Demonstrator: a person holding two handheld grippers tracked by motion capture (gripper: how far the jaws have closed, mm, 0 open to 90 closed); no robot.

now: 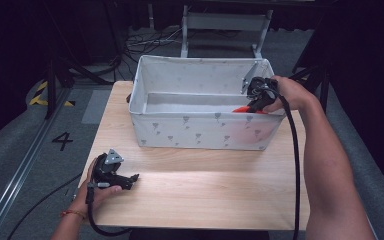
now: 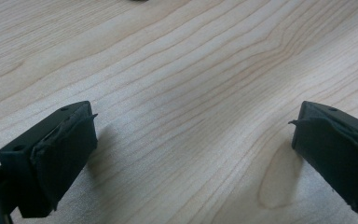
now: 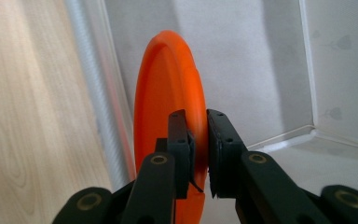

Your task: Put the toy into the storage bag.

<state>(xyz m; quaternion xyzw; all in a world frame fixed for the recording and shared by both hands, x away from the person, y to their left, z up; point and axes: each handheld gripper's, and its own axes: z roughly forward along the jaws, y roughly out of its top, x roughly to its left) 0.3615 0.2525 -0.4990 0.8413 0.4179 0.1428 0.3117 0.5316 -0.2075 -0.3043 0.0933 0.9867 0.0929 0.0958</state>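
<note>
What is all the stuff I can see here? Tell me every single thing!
Plate: one, orange, gripped by its rim, inside the box at its right end.
Box: one, white fabric with small grey marks, on the far half of the table.
Table: one, light wood, under everything.
Number four: one, black, on the grey floor left of the table.
Striped tape: one patch, yellow and black, on the floor at far left.
Frame: one, grey metal, on the floor behind the box.
Left gripper: one, black, jaws open, low over the table's near left corner.
Right gripper: one, black, shut on the plate.
</note>
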